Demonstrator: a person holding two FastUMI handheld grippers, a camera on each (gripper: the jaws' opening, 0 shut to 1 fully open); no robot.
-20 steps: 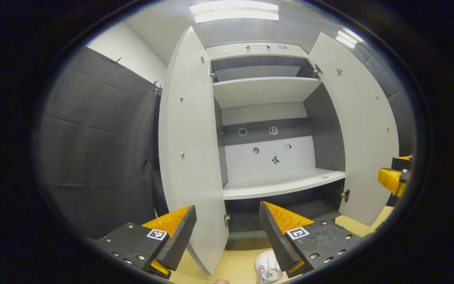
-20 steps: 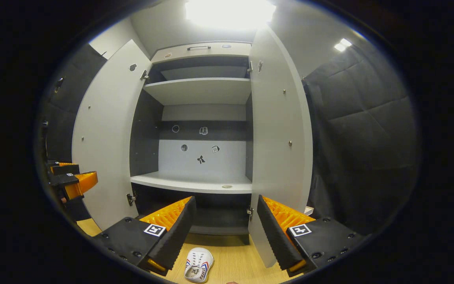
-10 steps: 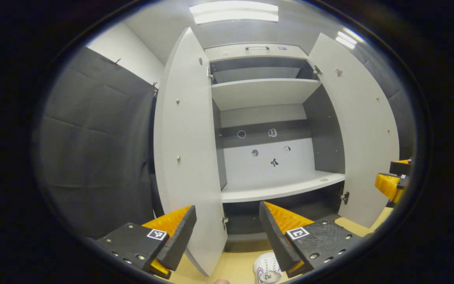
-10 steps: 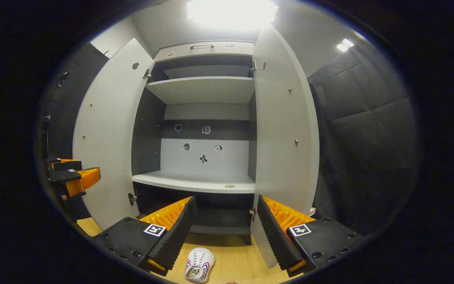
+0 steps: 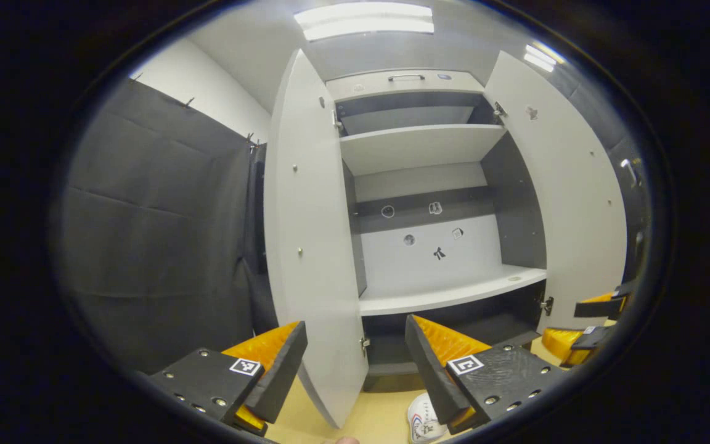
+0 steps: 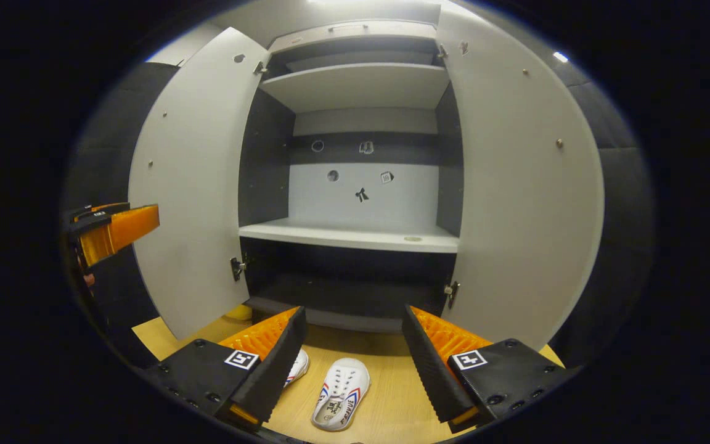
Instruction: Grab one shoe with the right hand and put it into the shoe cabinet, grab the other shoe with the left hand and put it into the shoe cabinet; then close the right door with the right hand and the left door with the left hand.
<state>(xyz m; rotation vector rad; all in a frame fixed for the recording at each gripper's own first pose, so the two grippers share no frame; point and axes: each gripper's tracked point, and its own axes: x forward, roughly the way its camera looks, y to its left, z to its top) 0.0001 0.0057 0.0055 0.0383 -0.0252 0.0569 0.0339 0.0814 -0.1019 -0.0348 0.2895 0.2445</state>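
Both doors of the shoe cabinet (image 6: 355, 234) stand open as the right claw (image 6: 351, 364) hangs with its jaws wide and empty above a pair of white shoes on the wooden floor (image 6: 386, 407) in front of the cabinet. In the right gripper view, one shoe (image 6: 341, 393) lies in plain sight between the fingers, toe toward the cabinet, while the second shoe (image 6: 297, 367) sits just beside it, partly hidden behind the claw's left finger. The left claw (image 5: 355, 364), also wide and holding nothing, waits near the left door (image 5: 312, 246), and the corner of a shoe (image 5: 423, 422) peeks out beside its finger. The step in hand appears to be the first pick-up, by the right hand. Done well, it would mean lowering the claw straight over the nearer shoe, straddling its sides at mid-length so that the neighbour is not caught, closing firmly, then carrying it between the right door (image 6: 527, 203) and the left one onto the dark bottom shelf (image 6: 342, 296).
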